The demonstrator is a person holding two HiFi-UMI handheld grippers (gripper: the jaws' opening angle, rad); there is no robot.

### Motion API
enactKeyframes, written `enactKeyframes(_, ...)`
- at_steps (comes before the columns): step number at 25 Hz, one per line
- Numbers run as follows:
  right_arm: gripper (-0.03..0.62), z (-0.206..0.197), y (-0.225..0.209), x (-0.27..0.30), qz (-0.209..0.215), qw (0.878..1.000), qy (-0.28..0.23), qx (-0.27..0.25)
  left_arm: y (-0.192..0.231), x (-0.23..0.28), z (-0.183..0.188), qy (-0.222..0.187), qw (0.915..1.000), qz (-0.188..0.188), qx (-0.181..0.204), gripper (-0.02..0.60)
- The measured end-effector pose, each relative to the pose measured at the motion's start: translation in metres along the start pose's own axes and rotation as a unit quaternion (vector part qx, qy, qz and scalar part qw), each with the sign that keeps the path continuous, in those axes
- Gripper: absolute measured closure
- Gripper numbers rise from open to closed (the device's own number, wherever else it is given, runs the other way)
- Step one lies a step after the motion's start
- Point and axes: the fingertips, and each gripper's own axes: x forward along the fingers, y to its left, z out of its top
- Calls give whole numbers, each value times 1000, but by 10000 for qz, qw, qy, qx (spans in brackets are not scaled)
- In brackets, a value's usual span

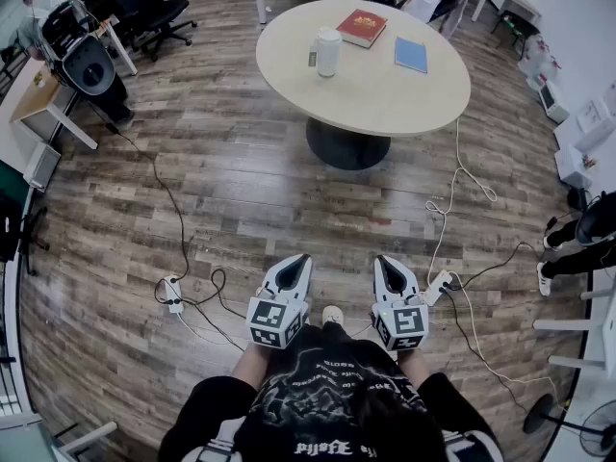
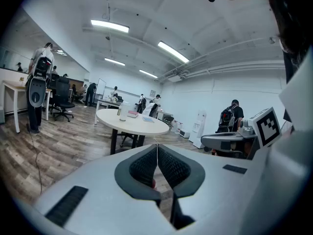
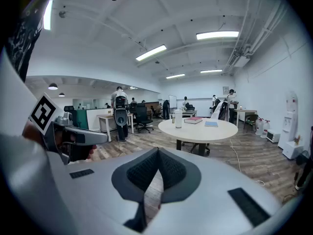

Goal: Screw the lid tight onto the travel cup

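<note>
A white travel cup (image 1: 327, 52) stands upright on the round beige table (image 1: 385, 94), far ahead of me across the wooden floor. The same cup (image 2: 122, 111) shows small in the left gripper view and again as the cup (image 3: 178, 118) in the right gripper view. Whether its lid is on I cannot tell from here. My left gripper (image 1: 300, 260) and right gripper (image 1: 383, 262) hang side by side close to my body, both shut with nothing between the jaws. In each gripper view the dark pads meet tip to tip: left gripper (image 2: 157, 146), right gripper (image 3: 157, 150).
A red book (image 1: 362, 27) and a blue book (image 1: 411, 55) lie on the table beside the cup. Cables and a power strip (image 1: 173, 293) trail over the floor between me and the table. Office chairs, desks and several people stand around the room's edges.
</note>
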Motion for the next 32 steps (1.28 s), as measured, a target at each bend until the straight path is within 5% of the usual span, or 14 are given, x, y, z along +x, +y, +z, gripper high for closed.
enactKeyframes(11,588,-1,-2,-20,87,9996,-117,-255,-12,-13,-4,-139,9997,223,-27,557)
enactKeyframes(17,585,1,-7,-24,224,9994,-266,54,-16,-17,-3,-219,9992,346,-5,516)
enactKeyframes(19,504,0,-5,-24,429,9987,-250,77,-17,-17,-6,-166,9994,314,26,419)
enactKeyframes(21,354,-2,-2,-25,747,9969,-198,111,-23,-16,-6,-190,9997,176,-10,356)
enactKeyframes(24,266,-5,-4,-27,1092,9936,-207,183,-39,-10,-7,-206,9997,-111,-68,265)
enactKeyframes(25,251,-5,-5,-26,1159,9929,-210,175,-42,-7,-7,-180,9997,-179,-44,222)
enactKeyframes(32,224,0,-21,-25,1259,9914,-347,87,-60,7,3,-236,9993,-193,198,216)
